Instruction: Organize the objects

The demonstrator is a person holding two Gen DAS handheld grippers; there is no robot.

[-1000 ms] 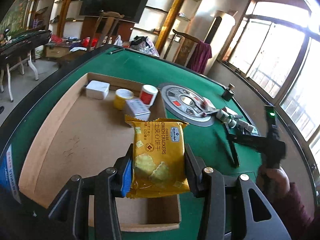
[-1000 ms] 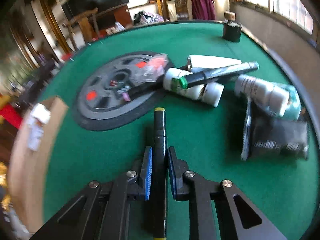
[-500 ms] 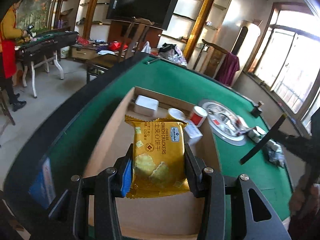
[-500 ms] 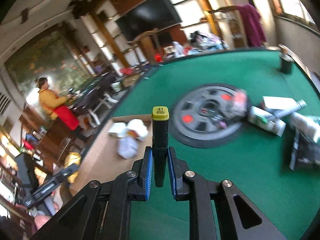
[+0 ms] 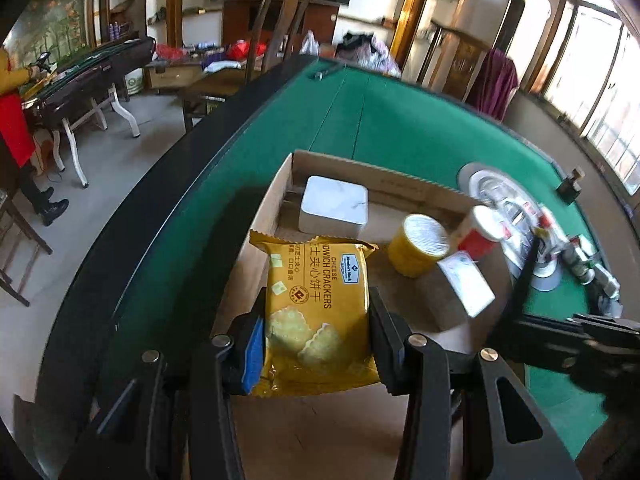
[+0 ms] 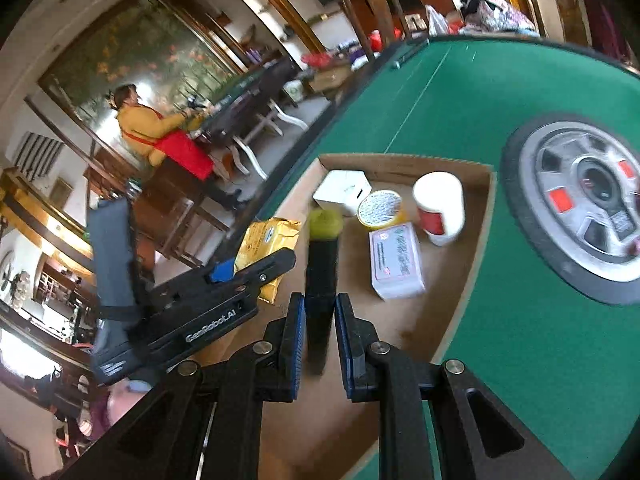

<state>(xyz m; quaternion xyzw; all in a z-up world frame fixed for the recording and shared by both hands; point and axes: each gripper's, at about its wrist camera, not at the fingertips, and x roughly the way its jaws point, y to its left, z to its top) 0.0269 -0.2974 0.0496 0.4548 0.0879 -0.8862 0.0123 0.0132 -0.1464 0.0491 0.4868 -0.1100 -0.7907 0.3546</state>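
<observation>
My left gripper (image 5: 318, 344) is shut on a yellow cheese cracker packet (image 5: 316, 312) and holds it over the near part of a shallow cardboard box (image 5: 376, 178). My right gripper (image 6: 320, 340) holds a black marker with an olive-green cap (image 6: 322, 276) above the same box (image 6: 472, 280); its jaws look slightly parted around the marker. The left gripper (image 6: 224, 300) and its packet (image 6: 266, 248) show in the right wrist view. The right gripper body (image 5: 568, 340) and the marker (image 5: 522, 280) show at the right of the left wrist view.
Inside the box lie a white square box (image 5: 334, 205), a yellow can (image 5: 420, 246), a red-and-white cup (image 5: 480, 228) and a white packet (image 5: 466, 288). A grey weight plate (image 6: 584, 208) lies on the green table (image 5: 400, 120) right of the box, with several small items beyond it.
Both grippers have moved over the cardboard box. The right gripper's jaws have widened around the marker, which now looks blurred. The cracker packet stays held in the left gripper.
</observation>
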